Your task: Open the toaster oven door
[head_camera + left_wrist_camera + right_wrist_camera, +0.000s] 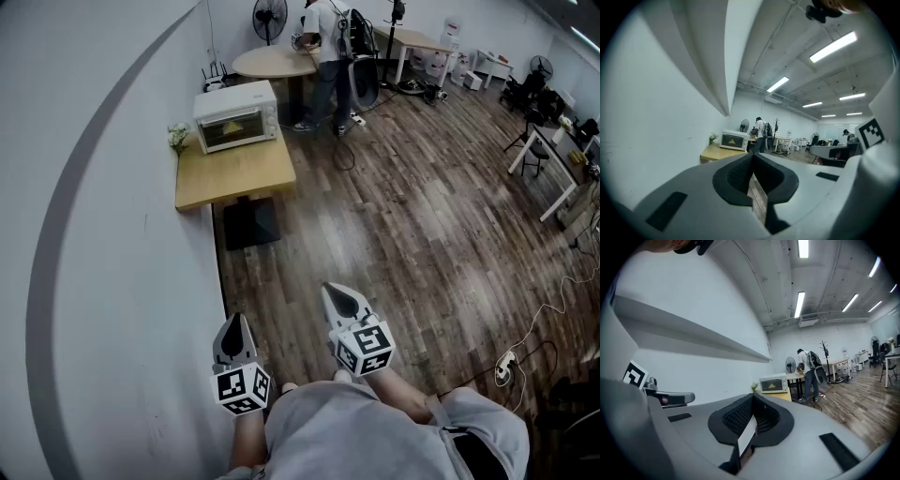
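A white toaster oven (235, 115) stands with its glass door shut at the back of a small wooden table (234, 173) against the left wall. It is small and far off in the left gripper view (732, 139) and the right gripper view (773, 383). My left gripper (235, 330) and right gripper (343, 301) are held close to my body, well short of the table. Both point toward the oven, jaws shut with nothing between them.
A small plant (177, 137) sits on the table's left corner beside the oven. A person (325, 56) stands at a round table (274, 62) behind it, near a floor fan (269, 17). Desks (553, 164) and cables (534, 328) lie to the right on the wood floor.
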`<action>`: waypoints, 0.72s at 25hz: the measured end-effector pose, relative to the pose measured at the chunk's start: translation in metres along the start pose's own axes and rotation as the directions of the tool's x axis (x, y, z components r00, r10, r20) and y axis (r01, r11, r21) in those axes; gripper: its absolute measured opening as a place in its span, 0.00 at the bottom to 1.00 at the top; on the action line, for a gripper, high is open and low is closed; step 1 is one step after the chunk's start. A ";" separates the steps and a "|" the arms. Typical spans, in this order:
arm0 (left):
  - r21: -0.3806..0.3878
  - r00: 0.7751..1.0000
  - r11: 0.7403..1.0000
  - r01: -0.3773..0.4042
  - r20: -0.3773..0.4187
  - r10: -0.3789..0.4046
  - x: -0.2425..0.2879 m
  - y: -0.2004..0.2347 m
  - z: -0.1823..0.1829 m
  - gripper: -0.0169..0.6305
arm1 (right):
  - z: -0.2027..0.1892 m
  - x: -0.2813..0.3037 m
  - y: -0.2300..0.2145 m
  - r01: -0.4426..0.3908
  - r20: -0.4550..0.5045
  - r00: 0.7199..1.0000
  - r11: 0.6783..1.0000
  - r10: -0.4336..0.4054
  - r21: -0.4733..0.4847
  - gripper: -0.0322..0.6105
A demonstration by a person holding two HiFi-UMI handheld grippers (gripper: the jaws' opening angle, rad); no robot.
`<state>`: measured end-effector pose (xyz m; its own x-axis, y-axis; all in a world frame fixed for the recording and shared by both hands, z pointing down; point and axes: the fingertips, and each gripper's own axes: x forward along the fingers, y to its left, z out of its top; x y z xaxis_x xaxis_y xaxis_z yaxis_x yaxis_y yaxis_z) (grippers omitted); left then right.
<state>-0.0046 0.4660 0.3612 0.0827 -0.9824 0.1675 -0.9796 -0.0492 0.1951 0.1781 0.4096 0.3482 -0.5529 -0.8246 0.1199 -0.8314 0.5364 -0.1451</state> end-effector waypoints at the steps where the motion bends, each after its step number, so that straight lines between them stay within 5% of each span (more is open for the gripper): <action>1: -0.001 1.000 1.000 0.000 -0.002 0.000 -0.002 -0.001 -0.001 0.03 | -0.001 -0.002 0.001 -0.001 -0.002 1.000 1.000 0.001 -0.002 0.05; 18: 0.007 1.000 1.000 -0.027 0.002 0.027 -0.001 -0.015 -0.001 0.03 | -0.006 -0.010 -0.013 -0.007 -0.030 1.000 1.000 0.007 -0.004 0.05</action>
<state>0.0107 0.4679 0.3592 0.0564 -0.9837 0.1710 -0.9827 -0.0244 0.1836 0.1944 0.4121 0.3545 -0.5600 -0.8151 0.1486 -0.8278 0.5428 -0.1419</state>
